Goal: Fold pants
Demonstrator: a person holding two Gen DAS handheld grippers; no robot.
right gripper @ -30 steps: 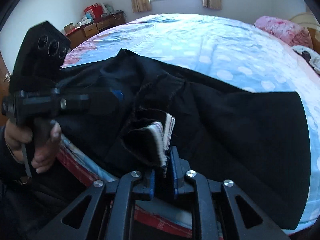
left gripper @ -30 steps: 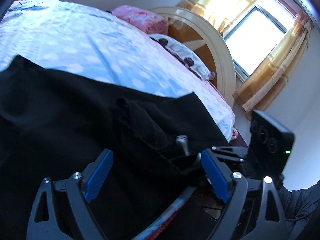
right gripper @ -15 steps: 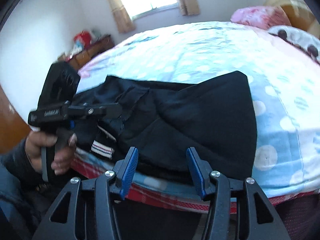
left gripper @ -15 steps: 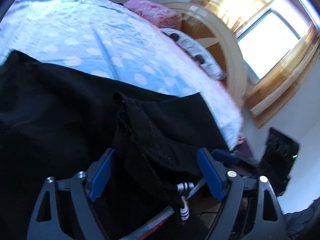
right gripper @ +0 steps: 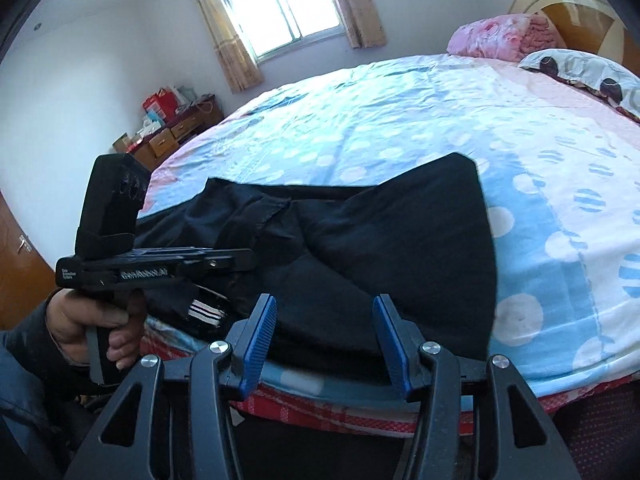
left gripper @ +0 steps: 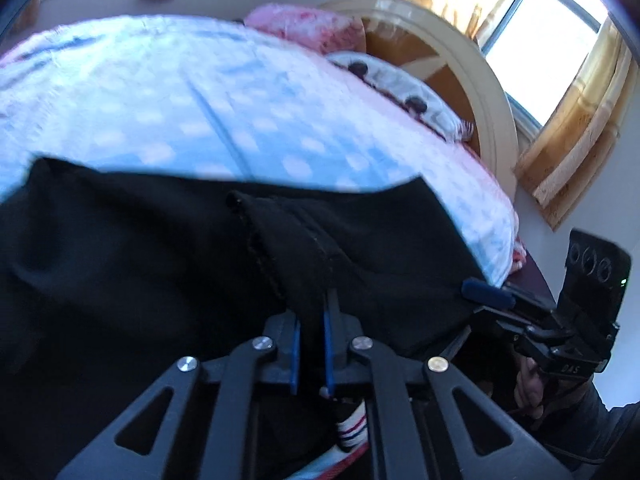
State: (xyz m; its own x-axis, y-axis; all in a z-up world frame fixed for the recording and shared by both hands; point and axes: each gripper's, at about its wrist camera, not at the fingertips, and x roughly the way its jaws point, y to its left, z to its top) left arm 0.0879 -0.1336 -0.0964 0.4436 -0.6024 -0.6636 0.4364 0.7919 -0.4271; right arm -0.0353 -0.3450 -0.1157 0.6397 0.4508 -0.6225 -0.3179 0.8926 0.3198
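Black pants [right gripper: 400, 236] lie bunched at the near edge of the bed; they also fill the lower left wrist view [left gripper: 140, 260]. My left gripper [left gripper: 312, 316] is shut on a raised fold of the pants near the waistband, whose striped lining [left gripper: 352, 424] hangs below. In the right wrist view the left gripper [right gripper: 240, 258] shows at the left, held in a hand. My right gripper [right gripper: 326, 320] is open and empty, just off the bed's near edge, jaws facing the pants. It shows at the right of the left wrist view [left gripper: 486, 292].
The bed has a blue dotted sheet [right gripper: 400, 112]. A pink quilt [right gripper: 500, 36], a white pillow [right gripper: 580, 68] and a curved headboard [left gripper: 460, 72] are at its far end. A wooden dresser [right gripper: 176, 132] with clutter stands by the window wall.
My right gripper has let go of the waistband, opened and pulled back off the bed edge. My left gripper has closed on the fold of the pants.
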